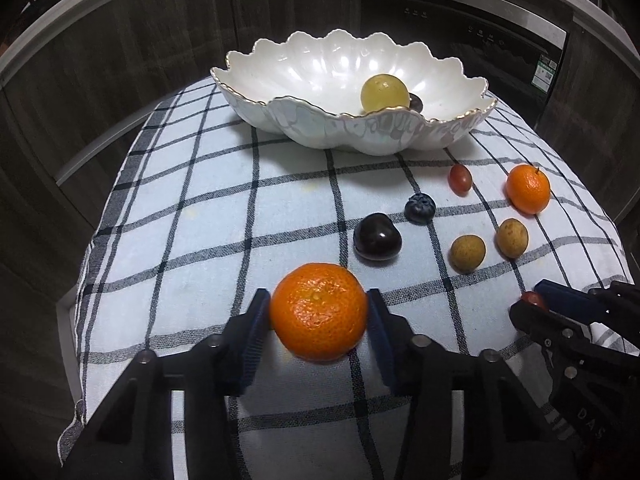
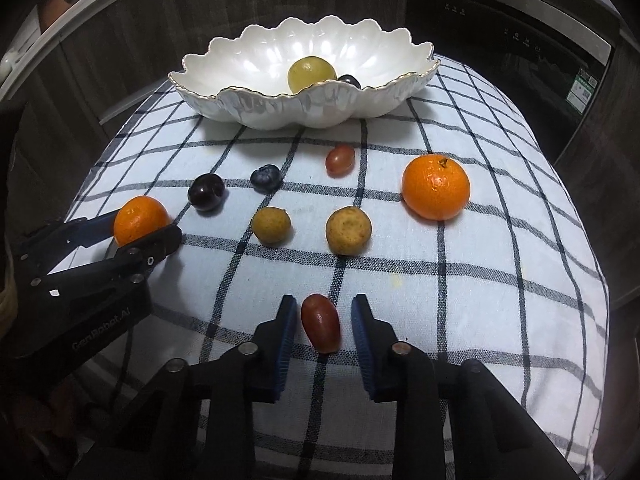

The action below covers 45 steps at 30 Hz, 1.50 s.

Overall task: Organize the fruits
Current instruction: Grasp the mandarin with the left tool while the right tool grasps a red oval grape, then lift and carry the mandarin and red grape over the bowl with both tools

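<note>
A mandarin point(image 1: 319, 316) lies on the checked cloth point(image 1: 200, 240) near its front edge, and my left gripper point(image 1: 319, 312) is shut on it, a pad against each side. In the right wrist view the same left gripper point(image 2: 146, 226) comes in from the left around that mandarin point(image 2: 140, 216). A red grape point(image 2: 321, 322) rests on the cloth between the pads of my right gripper point(image 2: 324, 320), with a slim gap on each side. The white scalloped bowl point(image 1: 280, 98) stands at the back and holds a green grape point(image 1: 384, 92) and a dark fruit point(image 1: 417, 102).
Loose on the cloth are a second mandarin point(image 2: 436, 188), two brown longans point(image 2: 271, 225) point(image 2: 348, 230), another red grape point(image 2: 340, 160), a blueberry point(image 2: 265, 178) and a dark cherry point(image 2: 206, 192). Dark cabinets and an oven door point(image 2: 540, 60) stand behind.
</note>
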### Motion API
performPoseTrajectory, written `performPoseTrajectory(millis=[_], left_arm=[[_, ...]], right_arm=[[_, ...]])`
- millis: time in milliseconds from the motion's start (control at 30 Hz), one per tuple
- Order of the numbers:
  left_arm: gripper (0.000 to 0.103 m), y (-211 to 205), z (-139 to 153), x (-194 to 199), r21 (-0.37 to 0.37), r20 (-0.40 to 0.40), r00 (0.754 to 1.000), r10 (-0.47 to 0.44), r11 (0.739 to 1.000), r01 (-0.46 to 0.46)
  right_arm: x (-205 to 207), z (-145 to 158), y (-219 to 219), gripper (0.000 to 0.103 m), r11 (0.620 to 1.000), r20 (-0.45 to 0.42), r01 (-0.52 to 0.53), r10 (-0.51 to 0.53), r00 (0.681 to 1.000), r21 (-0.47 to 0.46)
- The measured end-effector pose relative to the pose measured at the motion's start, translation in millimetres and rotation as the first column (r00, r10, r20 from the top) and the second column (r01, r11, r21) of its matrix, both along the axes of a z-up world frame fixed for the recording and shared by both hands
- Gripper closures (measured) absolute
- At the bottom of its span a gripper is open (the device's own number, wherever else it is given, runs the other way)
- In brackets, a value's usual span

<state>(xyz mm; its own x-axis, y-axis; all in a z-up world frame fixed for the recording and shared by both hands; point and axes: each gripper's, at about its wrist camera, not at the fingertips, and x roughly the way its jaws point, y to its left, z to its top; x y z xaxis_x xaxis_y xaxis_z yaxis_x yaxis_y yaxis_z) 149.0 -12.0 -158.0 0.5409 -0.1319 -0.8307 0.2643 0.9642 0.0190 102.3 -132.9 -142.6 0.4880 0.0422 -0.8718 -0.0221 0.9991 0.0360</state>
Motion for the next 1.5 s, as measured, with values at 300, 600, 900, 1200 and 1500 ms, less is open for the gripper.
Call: performPoseTrajectory(millis=[300, 600, 900, 1200, 1500], left_arm=[[0.060, -0.2, 1.4, -1.5, 0.004, 0.005, 1.000, -0.005, 1.000, 0.005], [0.060, 1.4, 6.2, -2.7, -0.004, 0.001, 1.000, 0.002, 1.000, -0.002], [0.060, -1.9, 20.8, -8.8, 0.011, 0.023, 1.000, -0.005, 1.000, 0.005], [0.060, -3.0, 38.1, -11.9, 0.020, 0.049, 0.999, 0.006, 1.000, -0.007], [0.060, -6.6, 51.8, -12.9, 0.021, 0.064, 0.998, 0.010, 1.000, -0.011]], right_arm=[[0.4, 1.1, 0.7, 0.083, 1.000, 0.006, -0.011, 0.011, 1.000, 0.016], [0.2, 6.2, 0.6, 0.083, 1.000, 0.024, -0.010, 0.010, 1.000, 0.025], [0.4, 19.1, -4.8, 0.083, 0.999, 0.058, -0.003, 0.001, 0.998, 0.038], [3.1, 33.1, -10.0, 0.083, 0.999, 0.098, 0.007, -0.011, 0.995, 0.042], [4.8, 44.4, -14.6, 0.083, 0.999, 0.125, 0.014, -0.021, 0.992, 0.052]])
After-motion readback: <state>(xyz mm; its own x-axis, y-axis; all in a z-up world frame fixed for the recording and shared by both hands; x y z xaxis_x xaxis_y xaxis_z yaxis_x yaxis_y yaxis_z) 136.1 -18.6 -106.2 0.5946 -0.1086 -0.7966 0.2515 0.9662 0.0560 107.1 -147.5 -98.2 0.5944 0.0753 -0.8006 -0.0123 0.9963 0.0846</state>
